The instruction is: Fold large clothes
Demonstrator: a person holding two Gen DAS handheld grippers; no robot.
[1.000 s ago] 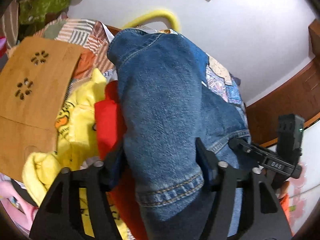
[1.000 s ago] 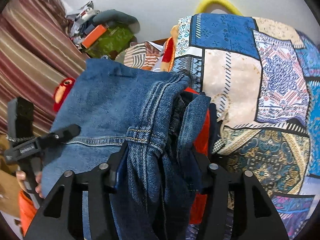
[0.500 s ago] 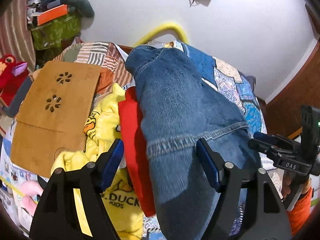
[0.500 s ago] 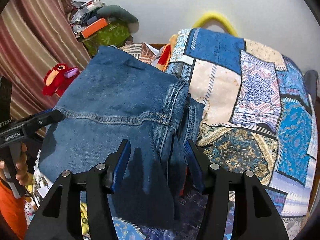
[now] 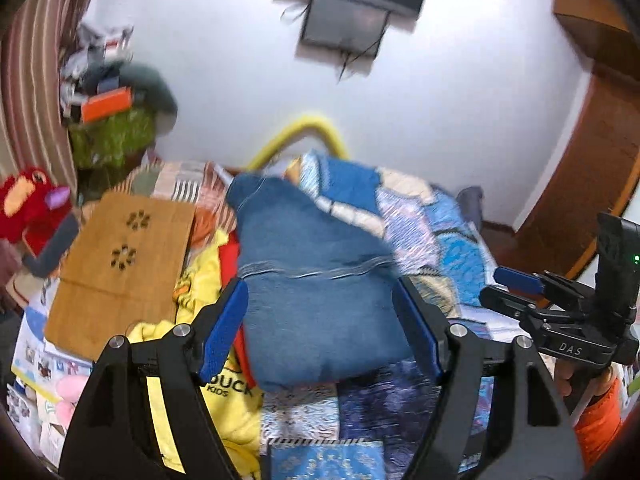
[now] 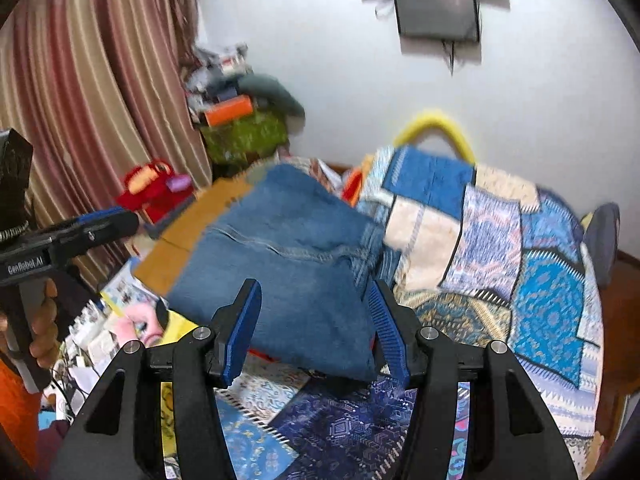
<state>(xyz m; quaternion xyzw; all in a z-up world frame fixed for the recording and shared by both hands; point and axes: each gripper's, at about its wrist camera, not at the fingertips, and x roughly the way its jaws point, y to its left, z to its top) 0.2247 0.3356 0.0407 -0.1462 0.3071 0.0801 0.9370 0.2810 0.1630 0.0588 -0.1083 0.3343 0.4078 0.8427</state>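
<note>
Nearest, the left gripper point(image 5: 322, 326) and the right gripper point(image 6: 316, 330) each hold their 2 blue-padded jaws wide apart, gripping nothing. Just beyond them the folded denim garment point(image 5: 316, 276) lies on the patchwork quilt point(image 6: 520, 256), beside a yellow garment point(image 5: 204, 292) and a red one point(image 5: 230, 260). Farther off are a wooden board point(image 5: 120, 264), a red plush toy point(image 6: 154, 188) and a wall-mounted screen point(image 6: 438, 12).
</note>
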